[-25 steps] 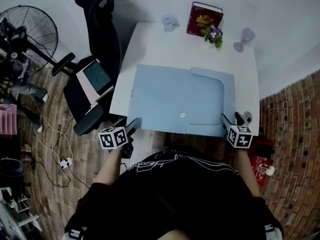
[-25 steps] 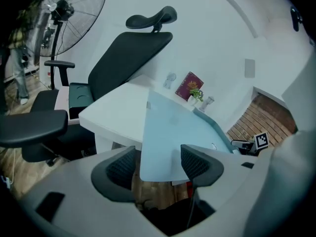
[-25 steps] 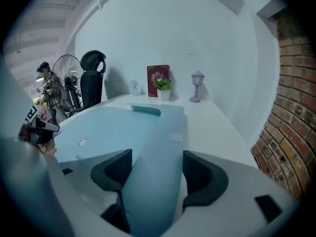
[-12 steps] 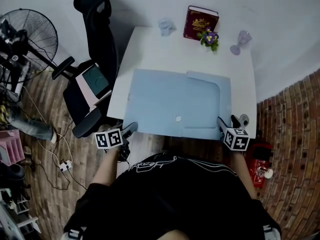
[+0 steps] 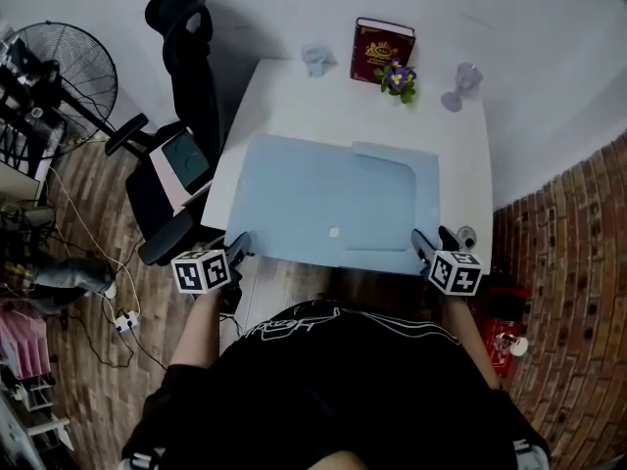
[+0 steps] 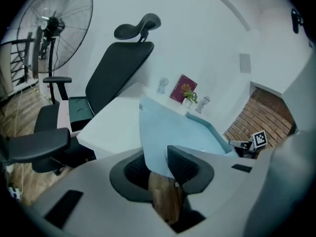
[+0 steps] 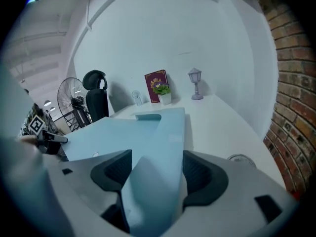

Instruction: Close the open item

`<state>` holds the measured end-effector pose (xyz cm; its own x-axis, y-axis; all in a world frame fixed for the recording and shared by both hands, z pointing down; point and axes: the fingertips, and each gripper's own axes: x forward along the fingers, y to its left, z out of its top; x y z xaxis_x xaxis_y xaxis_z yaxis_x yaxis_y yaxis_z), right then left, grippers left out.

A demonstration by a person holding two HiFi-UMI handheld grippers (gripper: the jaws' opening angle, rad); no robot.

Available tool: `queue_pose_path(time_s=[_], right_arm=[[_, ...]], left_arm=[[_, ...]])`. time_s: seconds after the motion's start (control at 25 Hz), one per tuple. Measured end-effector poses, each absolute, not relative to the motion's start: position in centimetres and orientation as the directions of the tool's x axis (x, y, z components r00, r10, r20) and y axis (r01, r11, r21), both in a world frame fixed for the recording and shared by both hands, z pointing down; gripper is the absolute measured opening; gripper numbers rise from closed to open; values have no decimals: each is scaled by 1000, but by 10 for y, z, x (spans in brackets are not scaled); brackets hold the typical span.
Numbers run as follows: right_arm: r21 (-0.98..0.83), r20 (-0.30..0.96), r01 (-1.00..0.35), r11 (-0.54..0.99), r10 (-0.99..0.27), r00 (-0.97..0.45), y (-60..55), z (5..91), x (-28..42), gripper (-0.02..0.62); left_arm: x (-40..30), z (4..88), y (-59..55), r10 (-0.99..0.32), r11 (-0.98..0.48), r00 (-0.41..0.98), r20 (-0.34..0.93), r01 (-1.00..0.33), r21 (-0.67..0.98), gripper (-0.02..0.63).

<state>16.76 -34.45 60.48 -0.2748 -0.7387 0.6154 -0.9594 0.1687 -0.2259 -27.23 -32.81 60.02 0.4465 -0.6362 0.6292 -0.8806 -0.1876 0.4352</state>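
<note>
Blue folder (image 5: 333, 204) lies open on the table's (image 5: 294, 96) near half. We see the left gripper (image 5: 238, 247), its jaws just closing, pinch the corner at the table's near-left edge. The right gripper (image 5: 434, 241) stands wide around the near-right corner. We judge that folding can begin.

Book (image 5: 380, 47): dark red, upright at the table's (image 5: 460, 174) far edge.
Plant (image 5: 396, 77): purple flowers, just in front of the book.
Ornament (image 5: 457, 86): far right corner; possibly a small lantern.
Glass (image 5: 313, 60): far edge, left of the book.
Chair (image 5: 186, 116): black, off the left edge.
</note>
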Motion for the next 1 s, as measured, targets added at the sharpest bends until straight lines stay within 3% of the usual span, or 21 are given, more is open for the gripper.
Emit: queue_pose_path(time_s=[0.2,0.4,1.0], right_arm=[[-282,566,-939,199,-755,-330,-342,587,177,317],[-340,501,-904,259,-763,-407,-337,562,179,254],[-364,390,-879,308,-806,-444,-276,512,226,163]], left_arm=[[-259,564,-328,-694,-167,407,594,-893,417,89],[-234,517,-323,-750,-189,416,515,-880,435,66],[-112,435,-307,-761,-398,549,345,-816,418,61]])
